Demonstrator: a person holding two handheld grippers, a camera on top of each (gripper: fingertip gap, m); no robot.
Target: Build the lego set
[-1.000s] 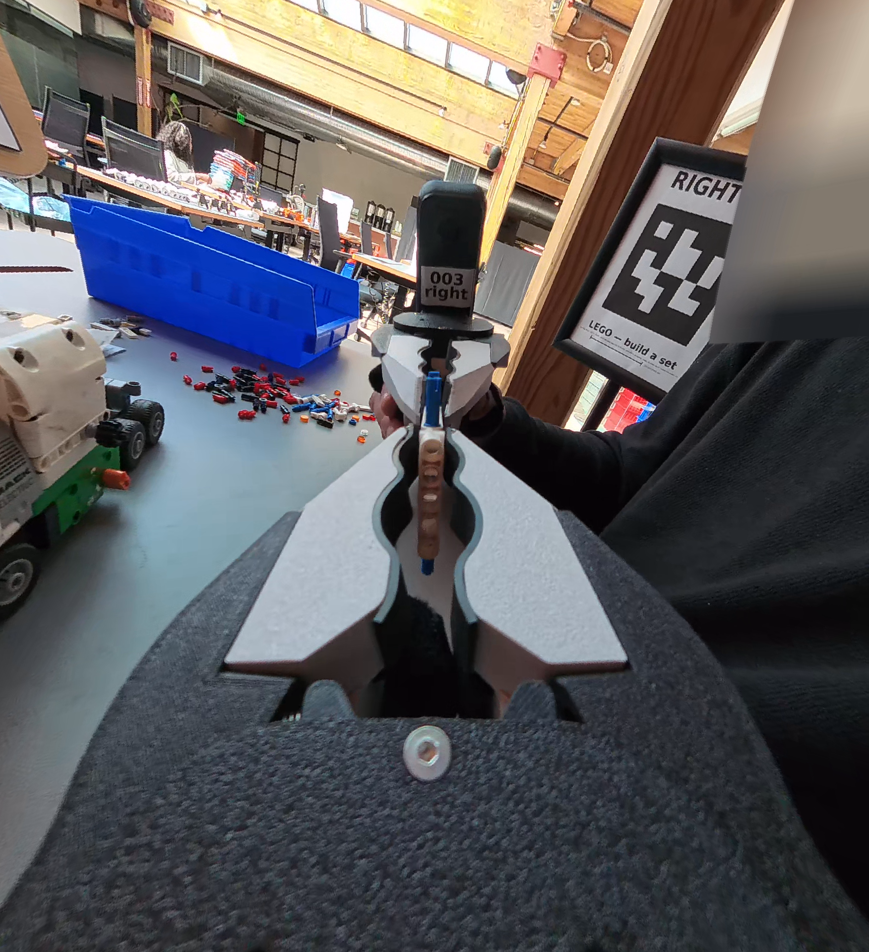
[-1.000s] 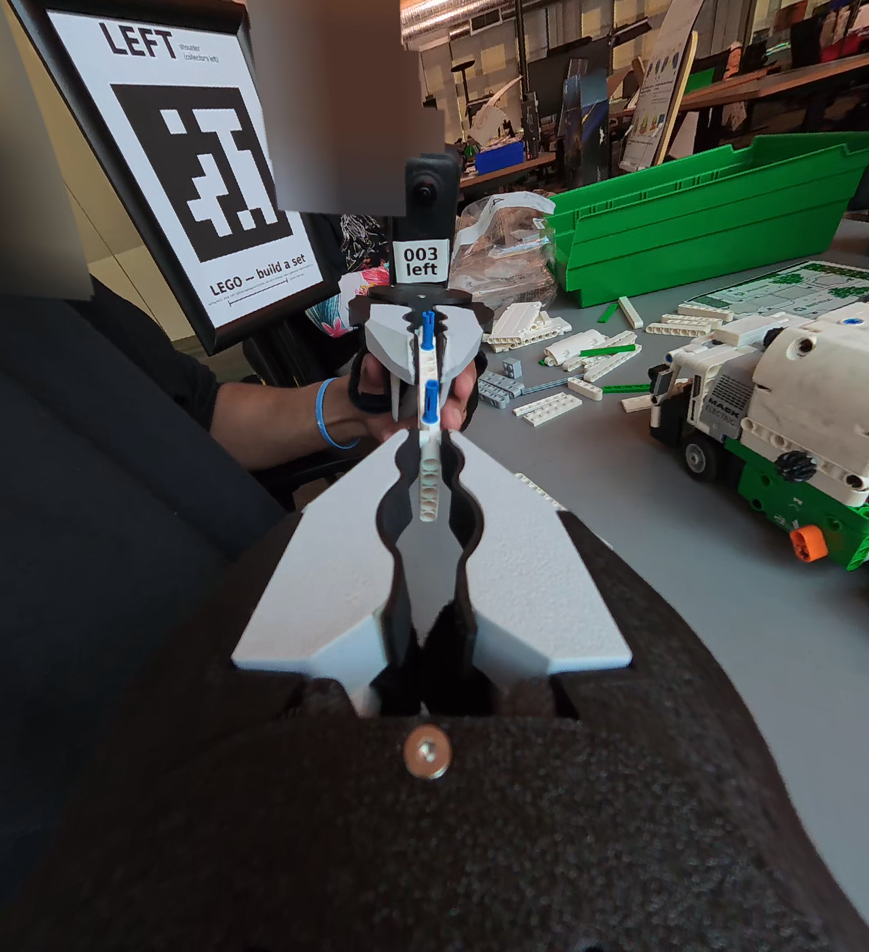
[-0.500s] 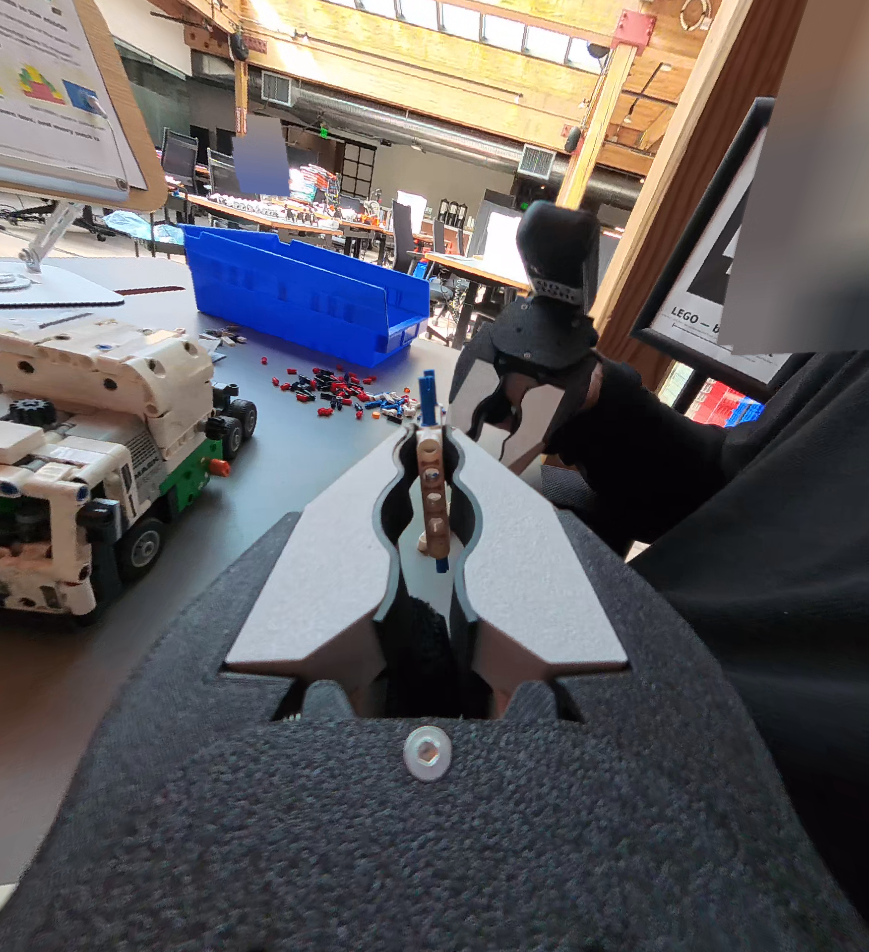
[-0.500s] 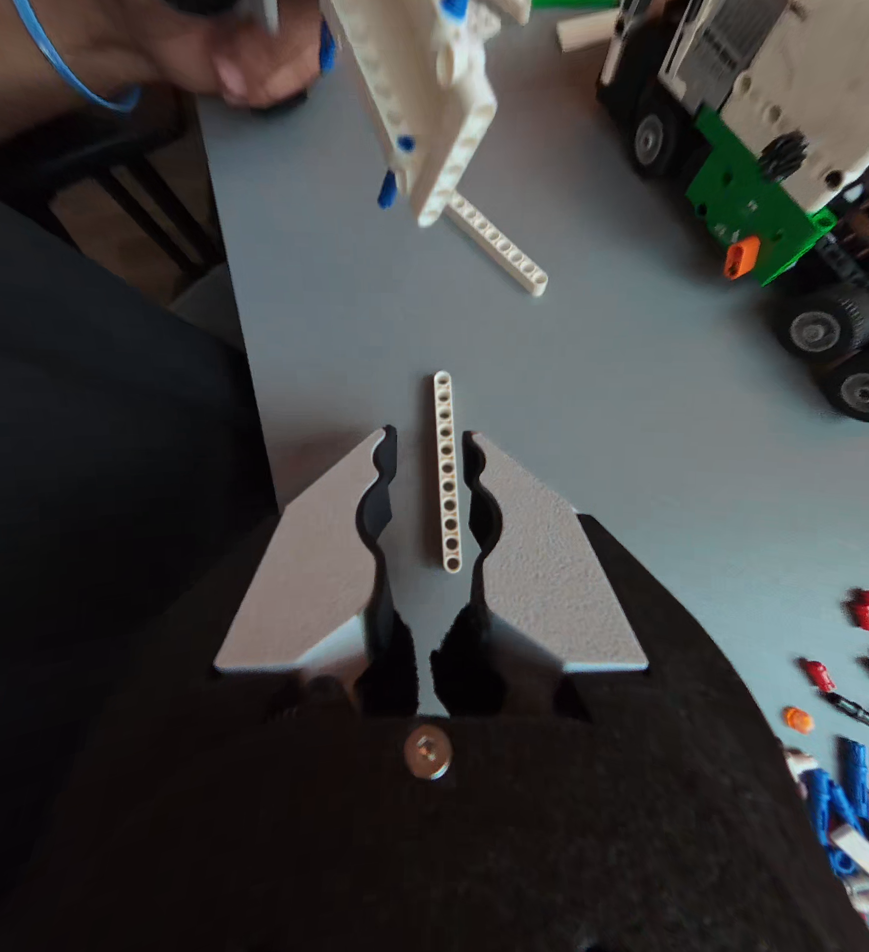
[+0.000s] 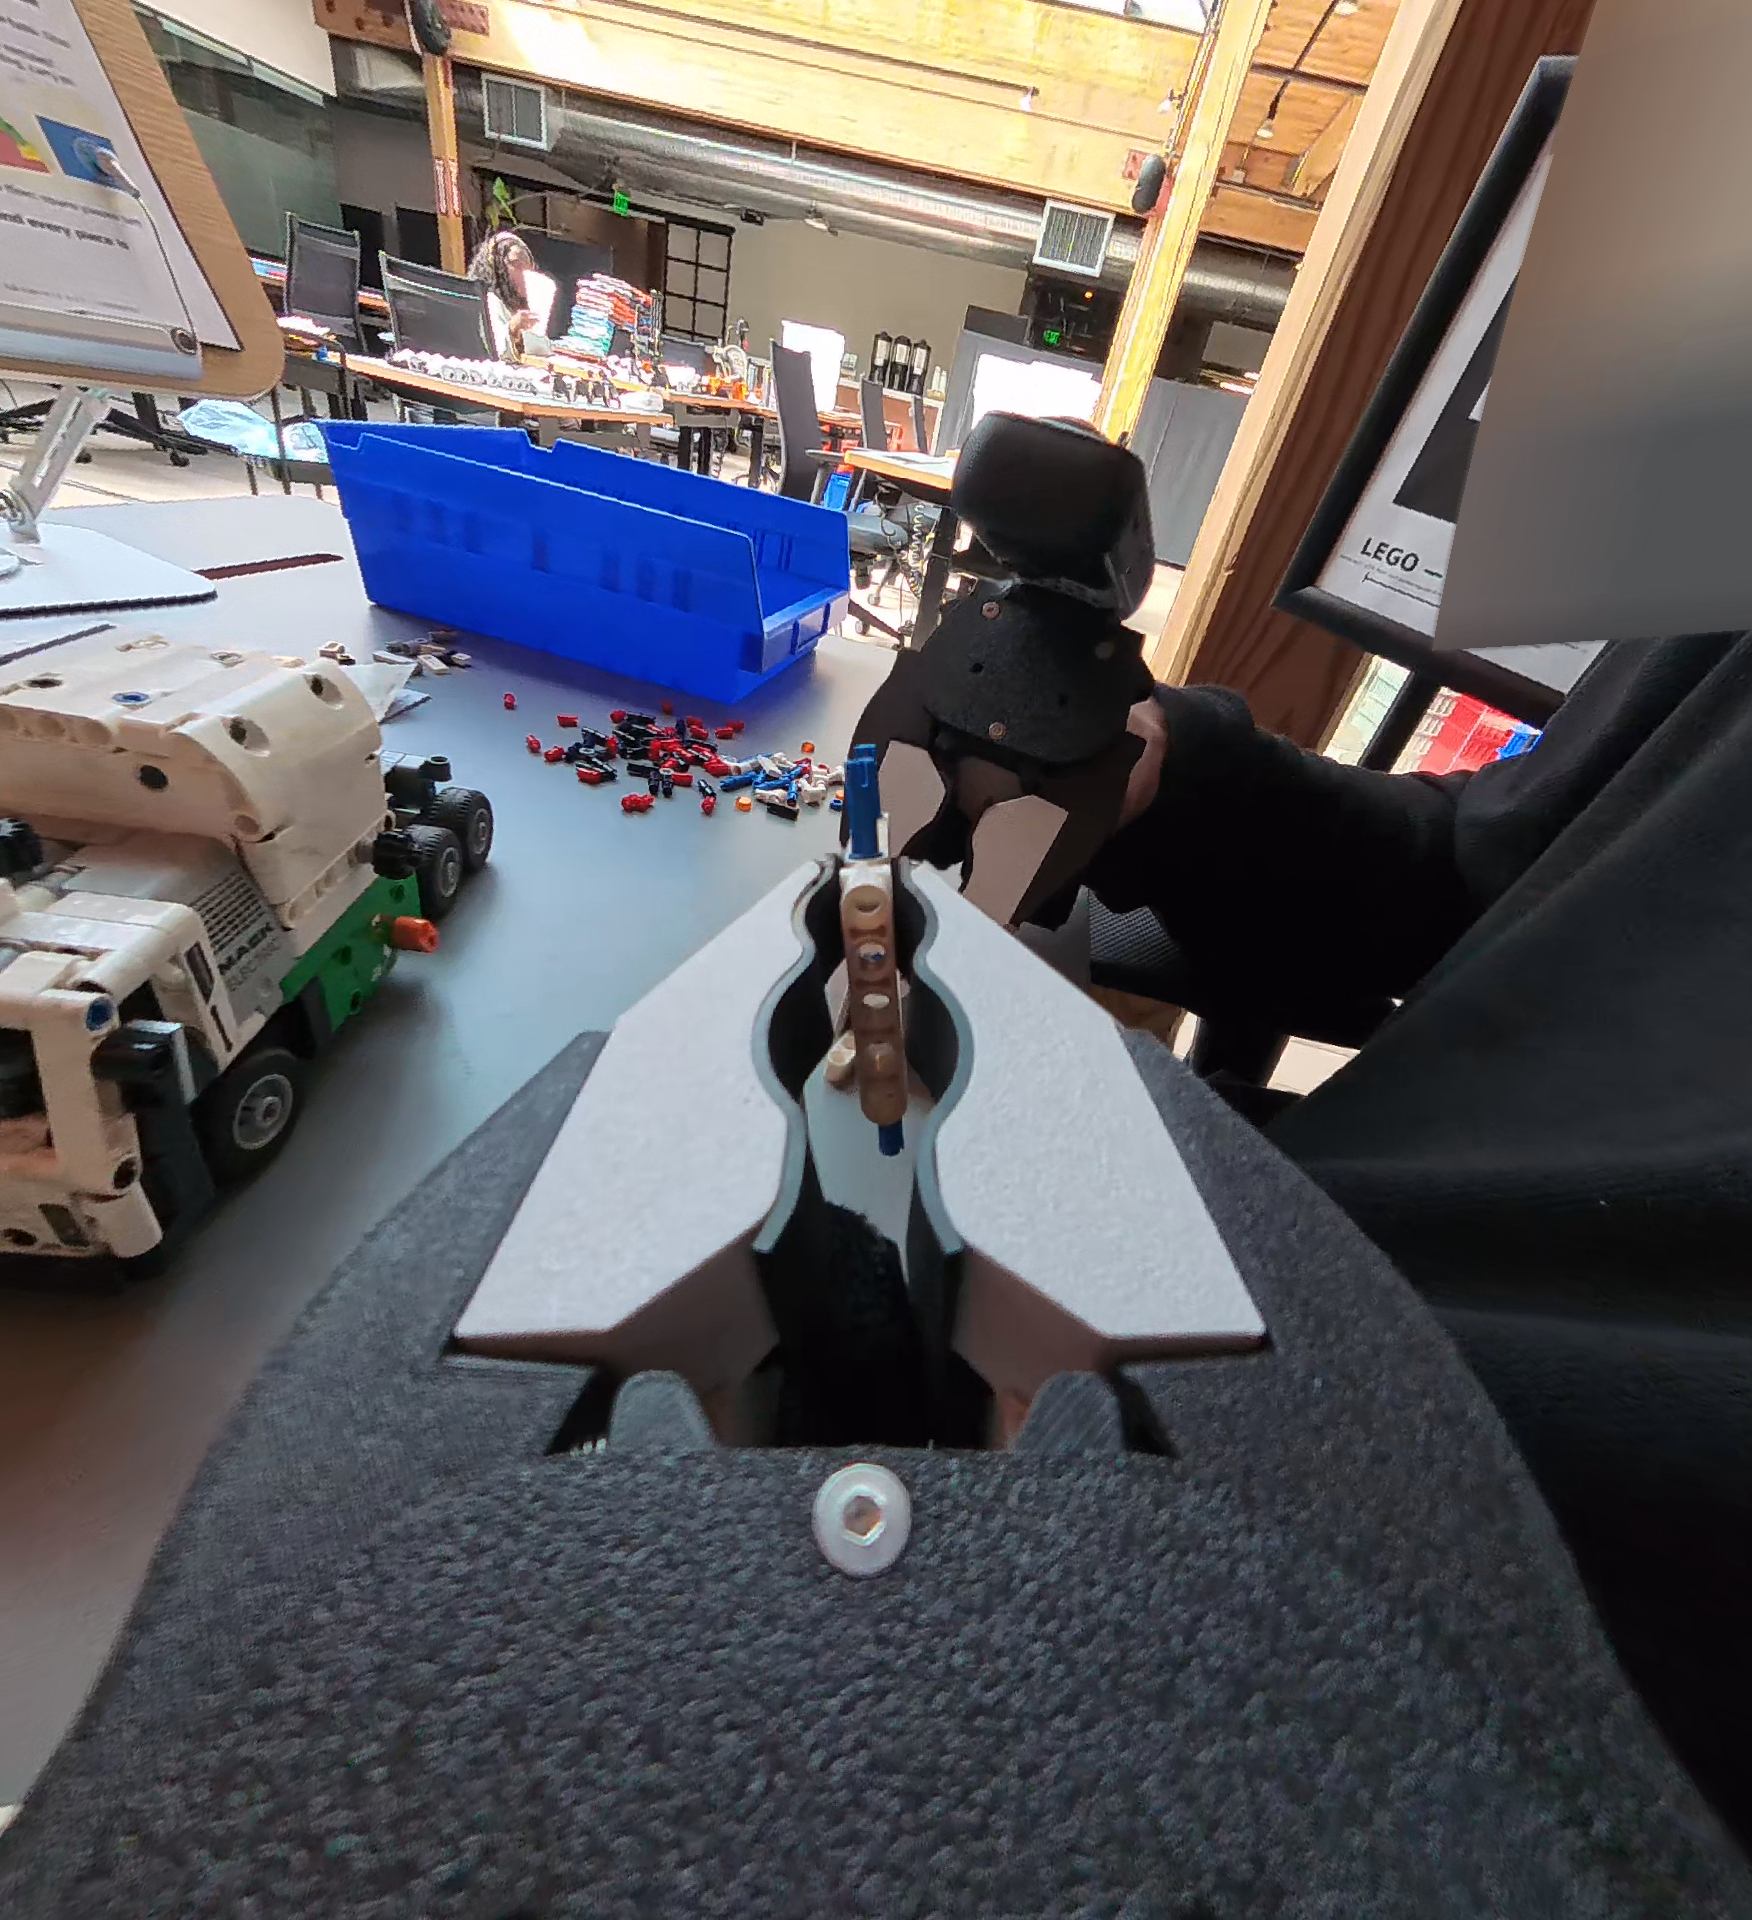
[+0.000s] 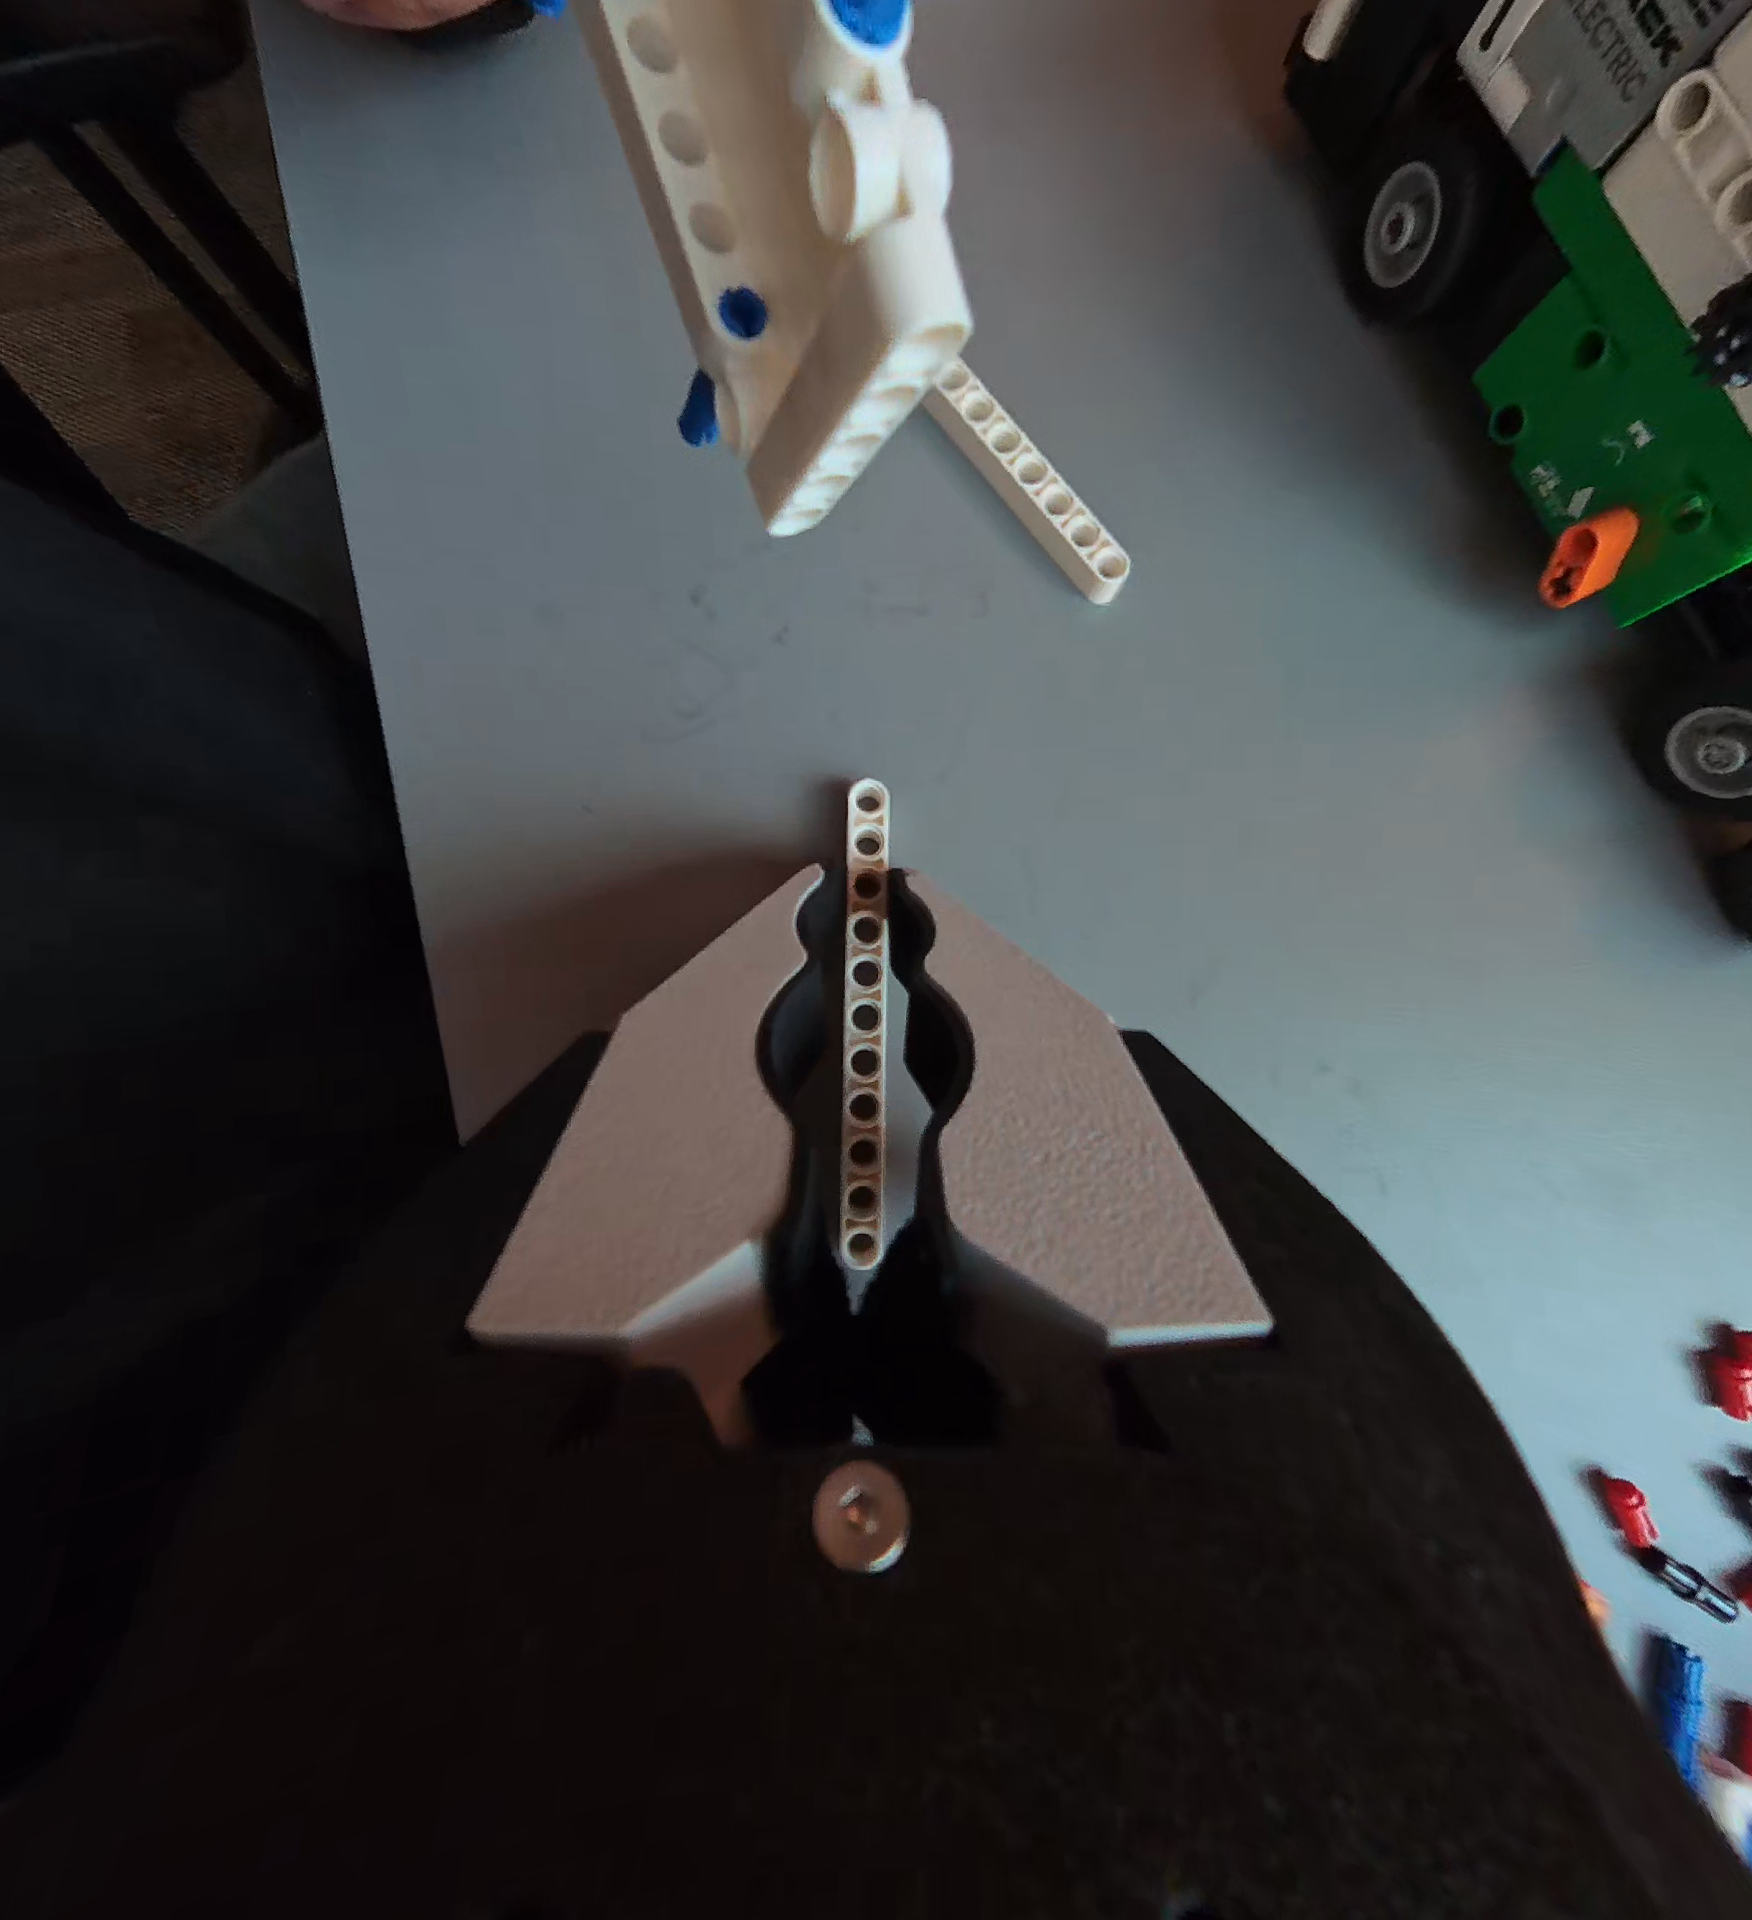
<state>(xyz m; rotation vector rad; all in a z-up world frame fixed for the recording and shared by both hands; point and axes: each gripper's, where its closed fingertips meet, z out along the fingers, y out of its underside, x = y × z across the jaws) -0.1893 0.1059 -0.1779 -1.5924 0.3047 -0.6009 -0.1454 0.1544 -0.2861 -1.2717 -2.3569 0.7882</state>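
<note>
My left gripper (image 5: 867,873) is shut on a small white lego sub-assembly (image 5: 872,987) with blue pins, held up above the grey table (image 5: 581,935). The same sub-assembly shows at the top of the right wrist view (image 6: 799,260). My right gripper (image 6: 864,883) points down at the table (image 6: 1215,831), and its fingers are closed against a long white beam with holes (image 6: 865,1039), near the table's front edge. The right gripper also shows in the left wrist view (image 5: 981,888), just beyond my left fingertips.
A white and green lego truck (image 5: 124,935) stands to the left, and to the right in the right wrist view (image 6: 1630,312). A second white beam (image 6: 1033,478) lies on the table. Loose red, black and blue pins (image 5: 685,764) lie before a blue bin (image 5: 591,561). The left gripper's tips are roughly 12 cm from the right gripper's.
My right gripper left the sub-assembly, swung down to the table, straddled the long white beam with open fingers, then closed on it. My left gripper kept the sub-assembly and turned slightly left.
</note>
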